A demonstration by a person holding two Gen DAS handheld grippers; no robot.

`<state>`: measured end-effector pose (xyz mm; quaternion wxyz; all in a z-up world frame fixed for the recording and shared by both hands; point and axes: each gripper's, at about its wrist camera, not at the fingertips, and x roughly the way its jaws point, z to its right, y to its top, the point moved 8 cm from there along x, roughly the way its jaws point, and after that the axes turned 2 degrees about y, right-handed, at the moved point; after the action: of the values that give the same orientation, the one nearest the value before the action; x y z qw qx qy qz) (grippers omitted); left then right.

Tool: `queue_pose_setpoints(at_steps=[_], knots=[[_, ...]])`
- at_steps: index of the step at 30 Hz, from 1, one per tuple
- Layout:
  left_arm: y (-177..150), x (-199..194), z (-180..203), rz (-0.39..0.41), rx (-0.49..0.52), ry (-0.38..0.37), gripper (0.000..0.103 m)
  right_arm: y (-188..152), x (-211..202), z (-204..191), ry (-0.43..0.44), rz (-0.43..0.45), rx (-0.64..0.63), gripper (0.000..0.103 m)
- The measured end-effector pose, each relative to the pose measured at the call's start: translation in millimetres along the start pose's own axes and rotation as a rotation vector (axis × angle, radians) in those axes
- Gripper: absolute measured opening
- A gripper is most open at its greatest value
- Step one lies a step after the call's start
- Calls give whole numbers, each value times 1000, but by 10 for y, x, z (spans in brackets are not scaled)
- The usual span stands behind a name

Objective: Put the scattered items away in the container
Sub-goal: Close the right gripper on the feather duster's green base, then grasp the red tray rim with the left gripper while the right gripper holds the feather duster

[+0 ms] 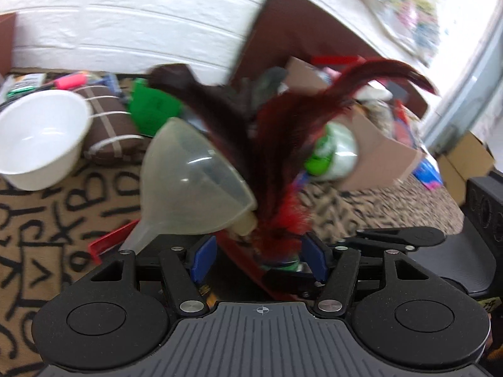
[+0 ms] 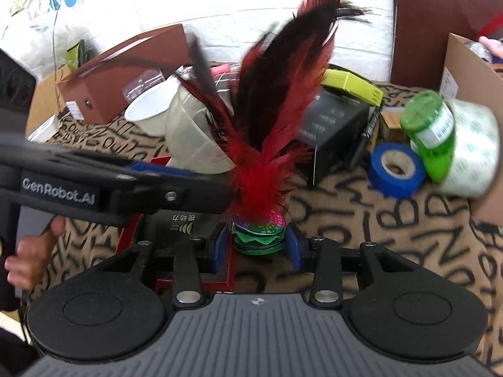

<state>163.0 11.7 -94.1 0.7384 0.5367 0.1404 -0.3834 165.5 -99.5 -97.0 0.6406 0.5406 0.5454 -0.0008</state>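
A red and black feather shuttlecock [image 2: 267, 144] with a green disc base [image 2: 259, 238] sits between the blue pads of my right gripper [image 2: 258, 245], which is shut on the base. My left gripper [image 1: 257, 257] is open around the lower feathers [image 1: 283, 216]; in the right wrist view it reaches in from the left [image 2: 125, 188]. A translucent plastic funnel [image 1: 191, 182] lies just left of the feathers. The cardboard box [image 1: 377, 154] holding several items stands to the right in the left view.
A white bowl [image 1: 41, 138], a brown striped cushion [image 1: 113, 125] and a green object [image 1: 154, 106] lie on the letter-patterned cloth. The right view shows a black box [image 2: 339, 125], blue tape roll [image 2: 396, 169], green bottle [image 2: 430, 128], clear tape roll [image 2: 474, 154] and brown box [image 2: 119, 72].
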Motion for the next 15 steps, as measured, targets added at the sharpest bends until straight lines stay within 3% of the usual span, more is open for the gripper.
queue_pose_setpoints(at_steps=[4, 6, 9, 11, 15], knots=[[-41, 13, 50, 13, 53, 61, 78, -126, -124, 22, -5, -7, 19, 45], [-43, 4, -49, 26, 25, 103, 81, -205, -172, 58, -22, -16, 23, 44], [-50, -19, -173, 14, -50, 106, 81, -306, -243, 129, -43, -36, 47, 48], [-68, -41, -187, 4, -64, 84, 81, -307, -312, 162, -48, -18, 61, 53], [-63, -45, -125, 26, -2, 117, 84, -178, -375, 164, -56, 51, 74, 58]])
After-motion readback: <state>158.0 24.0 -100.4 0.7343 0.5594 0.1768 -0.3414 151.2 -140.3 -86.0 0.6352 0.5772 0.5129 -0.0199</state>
